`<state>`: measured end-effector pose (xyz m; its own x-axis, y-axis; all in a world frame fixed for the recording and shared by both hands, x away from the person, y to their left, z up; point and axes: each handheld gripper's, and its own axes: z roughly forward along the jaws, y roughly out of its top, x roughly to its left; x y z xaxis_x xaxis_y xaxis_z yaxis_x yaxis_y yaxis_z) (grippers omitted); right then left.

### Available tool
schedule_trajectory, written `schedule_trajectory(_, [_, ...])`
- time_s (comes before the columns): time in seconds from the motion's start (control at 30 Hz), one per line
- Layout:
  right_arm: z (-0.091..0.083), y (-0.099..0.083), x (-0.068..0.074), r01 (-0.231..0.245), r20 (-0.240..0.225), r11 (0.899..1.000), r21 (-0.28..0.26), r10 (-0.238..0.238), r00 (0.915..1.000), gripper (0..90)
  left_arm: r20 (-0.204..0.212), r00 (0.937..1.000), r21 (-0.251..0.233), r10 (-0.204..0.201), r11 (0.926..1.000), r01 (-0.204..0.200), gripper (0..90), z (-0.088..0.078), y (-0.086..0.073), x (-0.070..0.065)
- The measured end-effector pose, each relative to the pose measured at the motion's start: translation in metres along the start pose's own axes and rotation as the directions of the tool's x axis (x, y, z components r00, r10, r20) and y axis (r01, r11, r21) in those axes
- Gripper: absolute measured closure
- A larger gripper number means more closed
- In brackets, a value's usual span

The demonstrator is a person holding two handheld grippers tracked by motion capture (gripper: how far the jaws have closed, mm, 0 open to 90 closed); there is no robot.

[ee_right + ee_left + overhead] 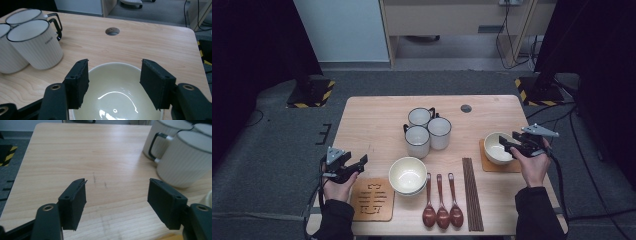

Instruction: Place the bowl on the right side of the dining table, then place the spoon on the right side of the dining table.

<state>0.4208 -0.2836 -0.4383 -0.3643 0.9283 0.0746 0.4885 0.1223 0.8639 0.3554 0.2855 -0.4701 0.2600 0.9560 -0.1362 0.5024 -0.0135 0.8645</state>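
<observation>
In the left tool's own view the three white ribbed enamel mugs (185,162) are cut off at the frame's edge. The left tool (117,202) has its jaws parted with nothing between them, above bare pale wooden counter (82,155); the mugs stand ahead of it, to one side. The right tool (113,82) is wide apart and empty, hovering over the cream ceramic bowl (117,100), which sits directly beneath its jaws on an orange square mat (489,165); whether a jaw touches the rim is unclear.

Wooden table (372,120) with mugs (427,130), bowls (407,175), spoons (442,202), chopsticks (472,192), coasters (372,200)
</observation>
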Motion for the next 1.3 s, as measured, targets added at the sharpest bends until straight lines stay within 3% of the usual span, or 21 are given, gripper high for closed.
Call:
schedule_trajectory(0.2, [-0.005, 0.005, 0.006, 0.006, -0.027, 1.0, -0.031, -0.007, 0.9996, 39.3, 0.018, 0.9996, -0.03, 0.023, 0.9993, -0.023, 31.0, -0.007, 0.009, -0.011])
schedule_trajectory(0.77, [-0.012, 0.013, 0.03, 0.07, -0.107, 0.997, -0.041, -0.074, 0.9915, 43.8, 0.082, 0.995, -0.078, 0.056, 0.9957, -0.05, 31.8, -0.014, 0.021, -0.045])
schedule_trajectory(0.9, [-0.012, 0.014, 0.035, 0.079, -0.106, 0.996, -0.034, -0.082, 0.991, 41.7, 0.102, 0.9921, -0.085, 0.074, 0.9942, -0.065, 31.8, -0.014, 0.022, -0.055])
schedule_trajectory(1.13, [-0.009, 0.011, 0.043, 0.056, -0.148, 0.998, -0.038, -0.061, 0.987, 43.2, 0.142, 0.9851, -0.098, 0.096, 0.9918, -0.082, 32.0, -0.015, 0.022, -0.072])
schedule_trajectory(1.3, [-0.006, 0.01, 0.05, 0.075, -0.167, 0.997, -0.032, -0.079, 0.9828, 43.0, 0.164, 0.9799, -0.095, 0.113, 0.9906, -0.099, 32.3, -0.013, 0.021, -0.082])
